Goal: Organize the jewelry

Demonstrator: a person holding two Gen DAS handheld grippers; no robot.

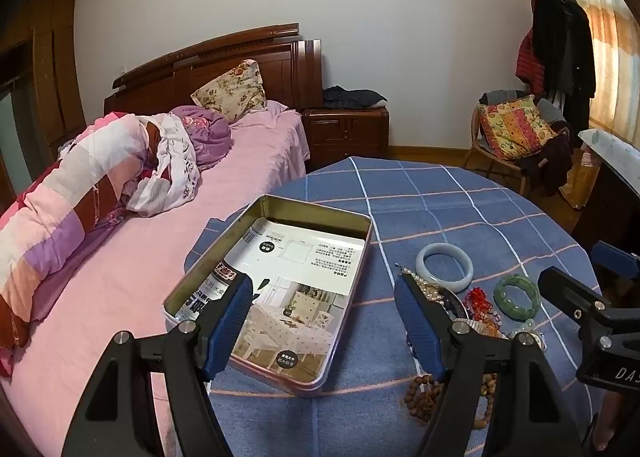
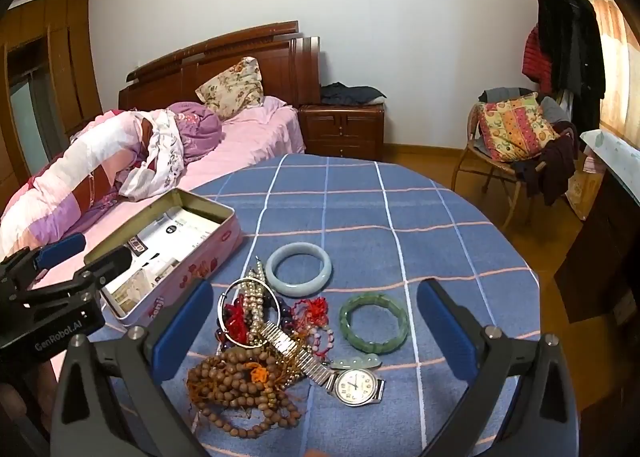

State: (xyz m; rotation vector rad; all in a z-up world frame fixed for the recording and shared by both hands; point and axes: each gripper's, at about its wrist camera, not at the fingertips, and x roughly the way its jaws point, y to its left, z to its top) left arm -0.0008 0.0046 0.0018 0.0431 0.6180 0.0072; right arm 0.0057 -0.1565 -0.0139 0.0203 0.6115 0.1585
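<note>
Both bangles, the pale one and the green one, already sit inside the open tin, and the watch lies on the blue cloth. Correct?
Not quite. The right wrist view shows the pale bangle and green bangle on the blue cloth, outside the open tin. The watch does lie on the cloth.

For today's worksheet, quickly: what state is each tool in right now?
Left tool: open, holding nothing, above the tin box.
Right tool: open wide, holding nothing, above the jewelry pile.

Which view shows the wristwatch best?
The right wrist view: the wristwatch lies in full sight on the blue tablecloth, dial and metal band clear, between the open fingers of the right gripper. In the left wrist view only a sliver of it shows behind that gripper's finger.
</note>
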